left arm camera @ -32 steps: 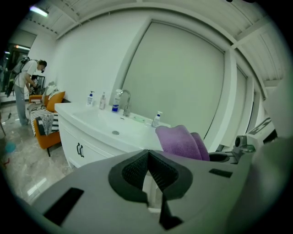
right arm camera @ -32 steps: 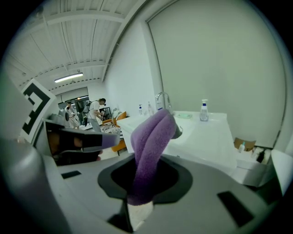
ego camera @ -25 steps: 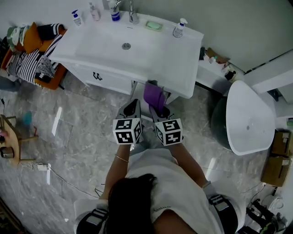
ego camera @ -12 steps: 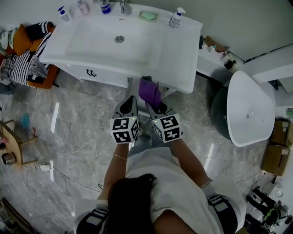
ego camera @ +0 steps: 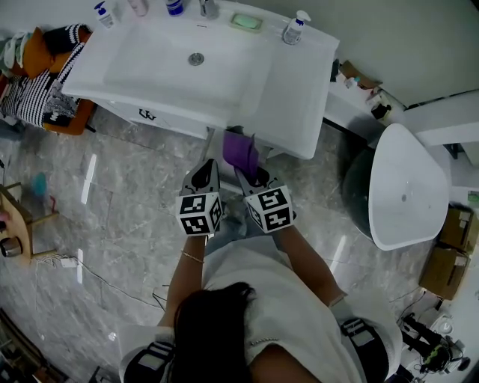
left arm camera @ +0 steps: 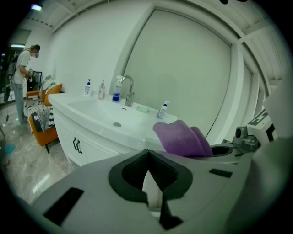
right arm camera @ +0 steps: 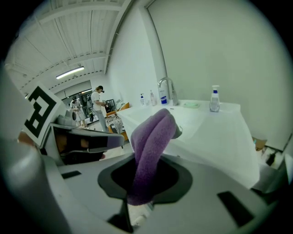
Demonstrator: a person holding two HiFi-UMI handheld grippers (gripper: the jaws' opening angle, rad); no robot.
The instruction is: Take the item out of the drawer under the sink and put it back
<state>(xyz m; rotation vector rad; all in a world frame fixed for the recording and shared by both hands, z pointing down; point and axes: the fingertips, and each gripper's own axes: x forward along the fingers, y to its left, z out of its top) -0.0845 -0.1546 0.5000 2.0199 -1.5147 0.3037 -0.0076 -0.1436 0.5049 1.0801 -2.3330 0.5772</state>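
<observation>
A purple cloth (ego camera: 239, 152) hangs folded in front of the white sink vanity (ego camera: 284, 112), just below its front edge. My right gripper (ego camera: 248, 173) is shut on the cloth's lower part. In the right gripper view the cloth (right arm camera: 151, 141) rises out of the jaws (right arm camera: 145, 165) and curls over. My left gripper (ego camera: 209, 166) is beside it on the left, shut and holding nothing (left arm camera: 148, 160). From the left gripper view the cloth (left arm camera: 181, 138) shows to the right. The drawer under the sink is hidden by the counter's overhang.
Bottles (ego camera: 297, 27) and a soap dish (ego camera: 246, 22) stand behind the basin (ego camera: 196, 58). A chair with striped clothes (ego camera: 37, 97) is at the left and a white tub (ego camera: 404, 191) at the right. A cabinet door with a dark handle (ego camera: 147, 114) faces the grey marble floor (ego camera: 127, 217). A person (left arm camera: 22, 68) stands far off.
Both grippers have sunk a little in front of the vanity, side by side. The purple cloth has stayed in the right one.
</observation>
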